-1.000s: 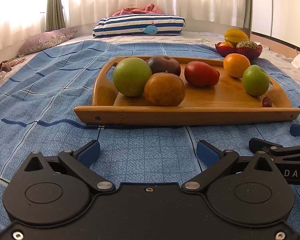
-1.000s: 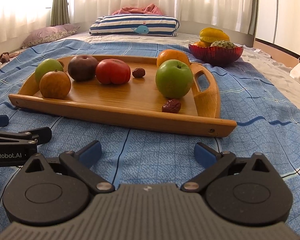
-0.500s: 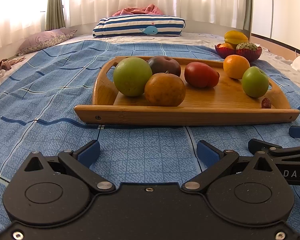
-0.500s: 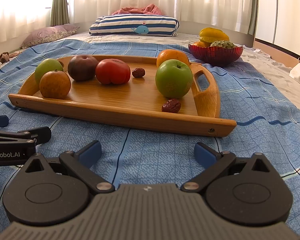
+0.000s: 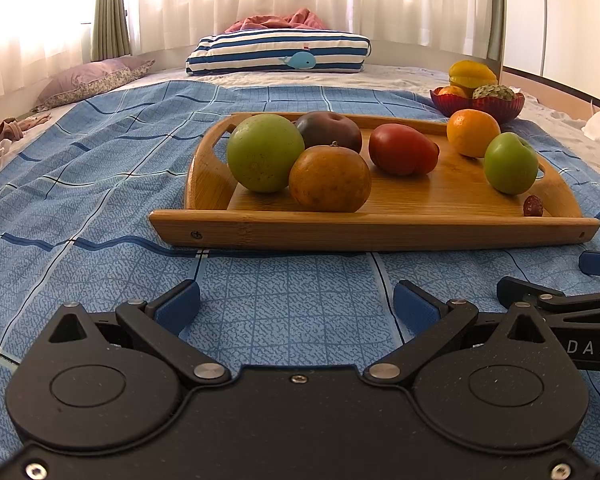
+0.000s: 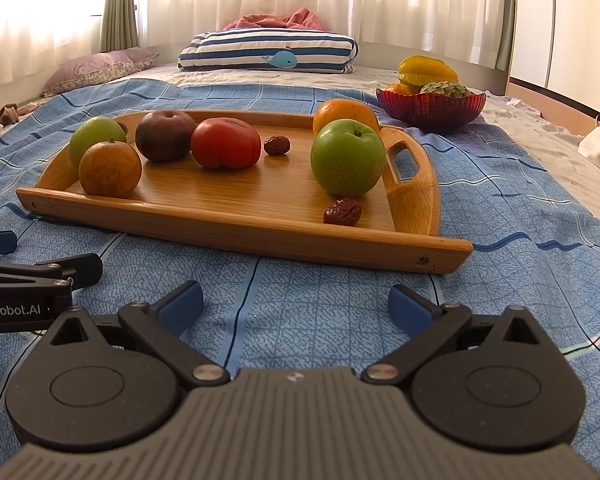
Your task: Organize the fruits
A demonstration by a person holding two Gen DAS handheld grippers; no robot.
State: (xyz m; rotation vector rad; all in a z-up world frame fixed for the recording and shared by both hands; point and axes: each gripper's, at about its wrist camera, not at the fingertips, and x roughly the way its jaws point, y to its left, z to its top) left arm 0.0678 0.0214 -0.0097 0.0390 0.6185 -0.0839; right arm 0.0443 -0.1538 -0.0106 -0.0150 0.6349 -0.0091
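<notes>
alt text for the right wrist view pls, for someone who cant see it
A wooden tray on a blue checked bedspread holds two green apples, two oranges, a red tomato, a dark plum and two dried dates. The open right hand-held gripper sits before it, empty. A red bowl of fruit stands behind.

In the left wrist view, the dark plum (image 5: 329,130) is half hidden behind the big green fruit (image 5: 265,153) and the brown-orange fruit (image 5: 329,178). At the right of the tray (image 5: 372,232), the small red date (image 5: 533,205) shows only its top above the front rim. The second date is not visible here. At the right edge of the frame, the right gripper (image 5: 572,280) is cut off, and its printed text reads only "DAS".

In the right wrist view, the orange (image 6: 345,114) stands partly behind the green apple (image 6: 347,157). In the red bowl (image 6: 431,109), the fruits are low behind the wall and I cannot identify them all. At the left edge of the frame, the left gripper (image 6: 40,256) is cut off.
</notes>
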